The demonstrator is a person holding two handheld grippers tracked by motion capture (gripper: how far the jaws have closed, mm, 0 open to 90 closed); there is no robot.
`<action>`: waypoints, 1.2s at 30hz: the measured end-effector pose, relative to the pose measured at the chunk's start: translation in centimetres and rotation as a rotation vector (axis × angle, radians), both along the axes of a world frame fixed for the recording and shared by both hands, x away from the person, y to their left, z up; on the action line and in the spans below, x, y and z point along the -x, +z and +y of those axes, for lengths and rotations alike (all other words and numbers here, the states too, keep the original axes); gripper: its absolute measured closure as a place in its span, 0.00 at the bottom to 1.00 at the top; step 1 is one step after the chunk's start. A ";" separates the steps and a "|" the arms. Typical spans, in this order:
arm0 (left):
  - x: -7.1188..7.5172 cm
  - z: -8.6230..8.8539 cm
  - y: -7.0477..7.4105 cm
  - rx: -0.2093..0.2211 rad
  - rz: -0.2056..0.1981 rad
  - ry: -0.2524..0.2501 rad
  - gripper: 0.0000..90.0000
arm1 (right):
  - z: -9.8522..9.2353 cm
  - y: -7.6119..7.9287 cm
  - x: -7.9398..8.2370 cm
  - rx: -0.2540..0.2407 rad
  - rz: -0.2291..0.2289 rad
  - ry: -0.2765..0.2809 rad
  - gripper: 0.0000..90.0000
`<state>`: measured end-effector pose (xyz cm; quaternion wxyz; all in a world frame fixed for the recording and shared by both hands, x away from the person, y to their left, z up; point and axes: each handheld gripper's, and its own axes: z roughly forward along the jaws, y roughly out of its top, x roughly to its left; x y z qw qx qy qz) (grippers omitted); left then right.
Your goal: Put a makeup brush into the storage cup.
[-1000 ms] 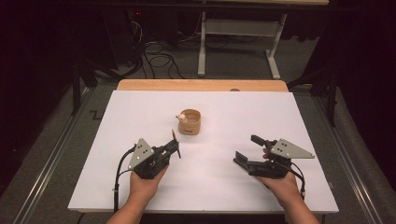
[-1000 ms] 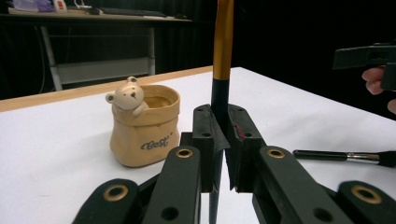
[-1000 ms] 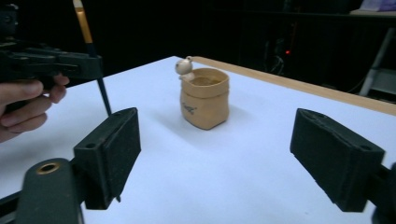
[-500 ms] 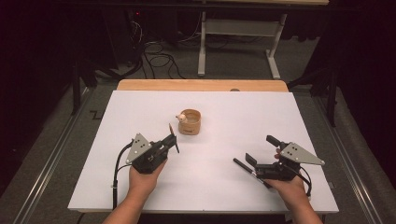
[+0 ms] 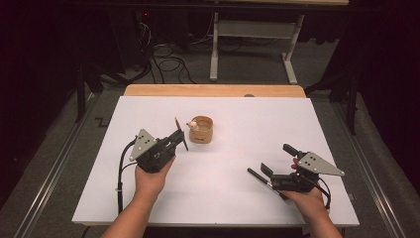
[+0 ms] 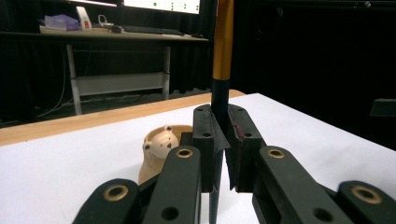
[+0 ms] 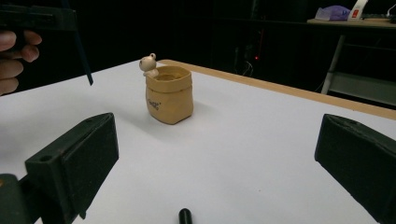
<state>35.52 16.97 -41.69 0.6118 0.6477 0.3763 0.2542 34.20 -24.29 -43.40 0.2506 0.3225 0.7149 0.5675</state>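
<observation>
High view: the left gripper [image 5: 179, 140] pinches a pencil [image 5: 181, 133] just beside the small tan pot [image 5: 201, 130] with a bear figure on its rim, on the white counter [image 5: 148, 208]; the pencil stands nearly upright, a little tilted, its long axis running from the counter upward; the right gripper [image 5: 273, 166] rests well apart to the right, its fingers spread and holding nothing; a dark pen-like stick [image 5: 256, 175] lies on the counter by its lower finger.

Left gripper view: the fingers [image 6: 205, 140] are pressed onto the pencil's [image 6: 222, 51] dark lower shaft, its yellow upper part rising out of the top of the picture; the pot [image 6: 159, 149] sits close behind and to the left; the grip is near the lower end, so the long top could swing and the pencil twist between the pads; a tilted entry might strike the rim or the bear and tip the light pot.

Right gripper view: the fingers [image 7: 74, 163] stand wide apart with the pot [image 7: 169, 95] between them farther off, untouched; nothing steadies it, so a knock could slide it.
</observation>
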 end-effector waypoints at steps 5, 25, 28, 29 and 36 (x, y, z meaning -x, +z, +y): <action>-0.8 -0.4 0.6 0.002 0.005 0.005 0.93 | -0.2 0.0 0.1 -0.002 0.000 -0.005 0.00; -4.3 -1.2 2.2 0.020 0.019 0.017 0.93 | -0.5 0.0 0.1 -0.022 0.000 -0.005 0.00; -4.9 -1.5 2.3 0.014 0.021 0.017 0.93 | -0.5 0.0 0.1 -0.019 -0.001 -0.007 0.00; -5.1 -1.6 2.4 0.017 0.022 0.015 0.93 | -0.5 0.0 0.1 -0.019 -0.001 -0.007 0.00; -6.5 -2.2 2.7 0.027 0.027 0.019 0.93 | -0.5 0.0 0.1 -0.020 0.005 -0.010 0.00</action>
